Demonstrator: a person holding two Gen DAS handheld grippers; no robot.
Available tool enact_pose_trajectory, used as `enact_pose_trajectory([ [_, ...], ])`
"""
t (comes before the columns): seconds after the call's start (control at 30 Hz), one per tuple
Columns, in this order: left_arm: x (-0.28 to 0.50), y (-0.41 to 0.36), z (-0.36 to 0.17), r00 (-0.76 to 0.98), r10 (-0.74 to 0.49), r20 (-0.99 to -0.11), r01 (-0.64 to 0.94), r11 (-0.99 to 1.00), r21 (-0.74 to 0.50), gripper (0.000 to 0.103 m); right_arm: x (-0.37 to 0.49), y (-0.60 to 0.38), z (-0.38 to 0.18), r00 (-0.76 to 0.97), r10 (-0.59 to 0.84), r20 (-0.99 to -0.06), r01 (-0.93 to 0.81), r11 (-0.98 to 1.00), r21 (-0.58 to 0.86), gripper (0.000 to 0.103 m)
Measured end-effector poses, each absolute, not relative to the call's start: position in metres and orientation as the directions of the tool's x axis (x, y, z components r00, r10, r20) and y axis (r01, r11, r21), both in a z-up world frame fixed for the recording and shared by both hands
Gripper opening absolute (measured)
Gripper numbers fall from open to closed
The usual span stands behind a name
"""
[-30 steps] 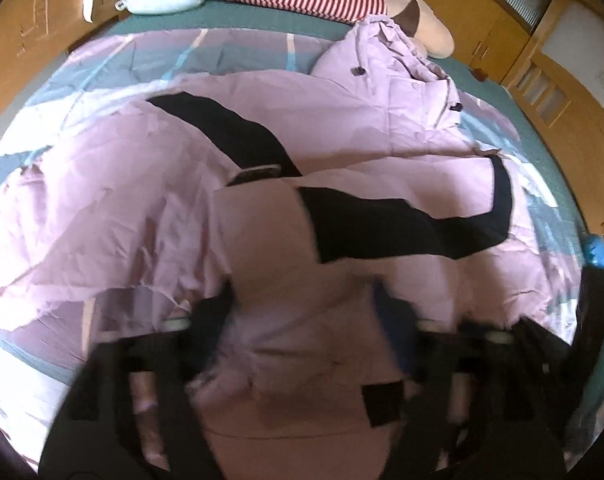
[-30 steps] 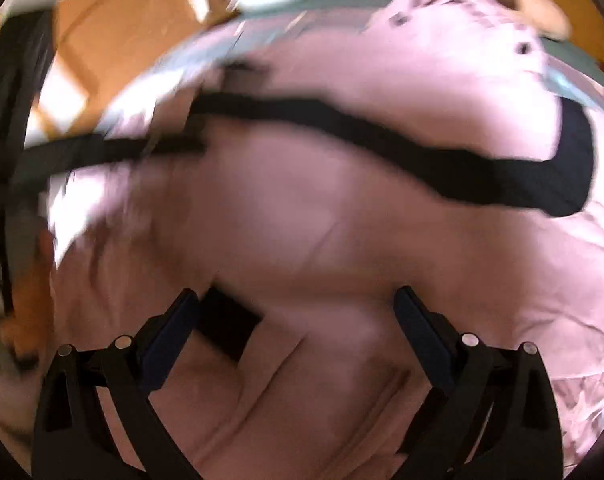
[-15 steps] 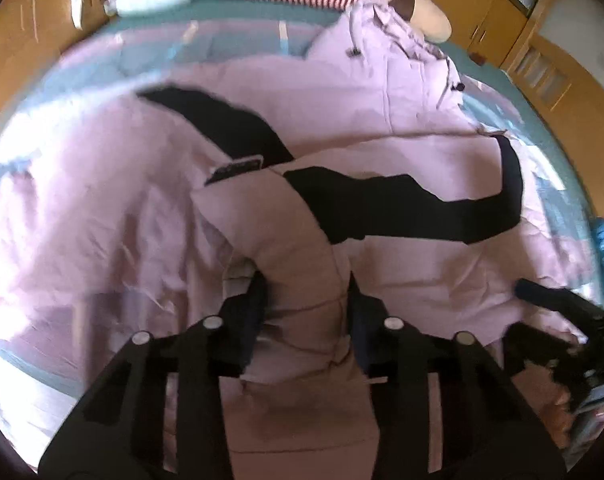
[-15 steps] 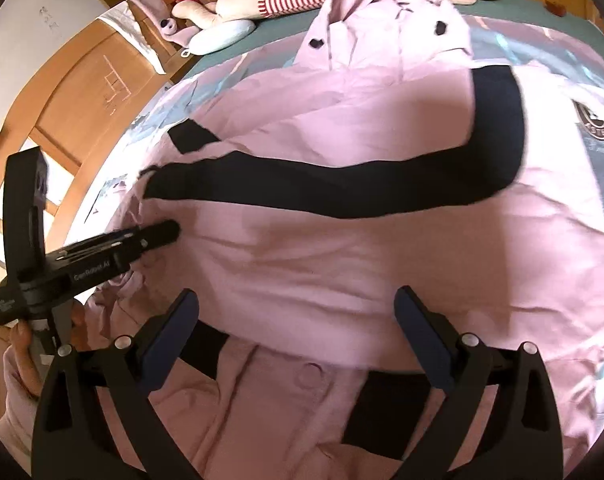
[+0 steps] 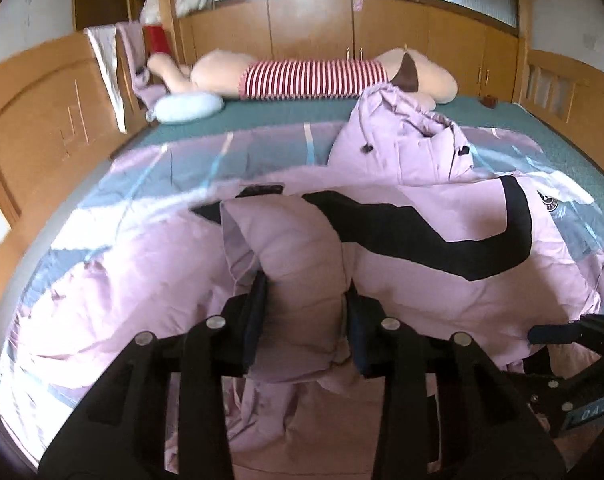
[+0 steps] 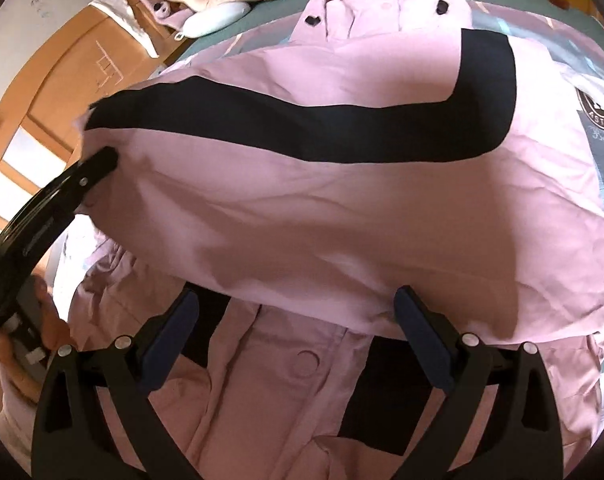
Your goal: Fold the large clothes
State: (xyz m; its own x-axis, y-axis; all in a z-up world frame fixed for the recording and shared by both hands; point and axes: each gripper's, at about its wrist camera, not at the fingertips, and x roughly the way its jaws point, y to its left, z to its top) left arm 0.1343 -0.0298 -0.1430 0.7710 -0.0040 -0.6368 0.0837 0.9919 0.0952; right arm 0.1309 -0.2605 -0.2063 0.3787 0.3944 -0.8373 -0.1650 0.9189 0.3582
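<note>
Your left gripper (image 5: 305, 308) pinches a padded fold of the pink jacket (image 6: 341, 208), which lies spread across the bed (image 5: 286, 116); your right gripper (image 6: 296, 334) hovers wide apart above its hem, holding nothing

Home bedroom: bed (image 5: 286, 114), wooden wardrobes (image 5: 309, 28).

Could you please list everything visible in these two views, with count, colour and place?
jacket: one, pink with a black band, spread on the bed.
bedspread: one, pink, grey and blue, under the jacket.
plush toy: one, cream with red-white stripes, far end of the bed.
small pillow: one, pale blue, beside the toy.
cabinets: wooden, behind the bed.
left gripper: black, clamped on a jacket fold.
right gripper: black, open over the jacket.
</note>
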Motion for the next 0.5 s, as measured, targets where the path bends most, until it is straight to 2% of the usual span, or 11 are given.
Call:
enact_pose_trajectory([
  [0.1,0.137,-0.036,-0.15,0.754,0.033,-0.657,0.08,0.987,0.142,0.039,0.133,-0.268,-0.209,0.4,0.354,-0.846,-0.124,0.935,0.332,0.098],
  [0.33,0.162,-0.013,-0.175,0.622,-0.02,-0.783,0.061,0.998,0.023,0.045,0.134,-0.307,-0.192,0.535,0.235,-0.811,0.039,0.953,0.301,0.098],
  [0.43,0.164,-0.008,-0.176,0.605,-0.058,-0.794,0.064,0.998,-0.024,0.054,0.134,-0.315,-0.192,0.495,0.33,-0.804,0.027,0.919,0.394,0.098],
  [0.47,0.164,-0.006,-0.175,0.601,-0.071,-0.796,0.063,0.997,-0.042,0.061,0.134,-0.313,-0.191,0.469,0.378,-0.798,0.009,0.902,0.432,0.098],
  [0.5,0.164,-0.004,-0.173,0.594,-0.085,-0.8,0.064,0.996,-0.059,0.073,0.133,-0.311,-0.19,0.454,0.408,-0.792,-0.012,0.892,0.452,0.098],
])
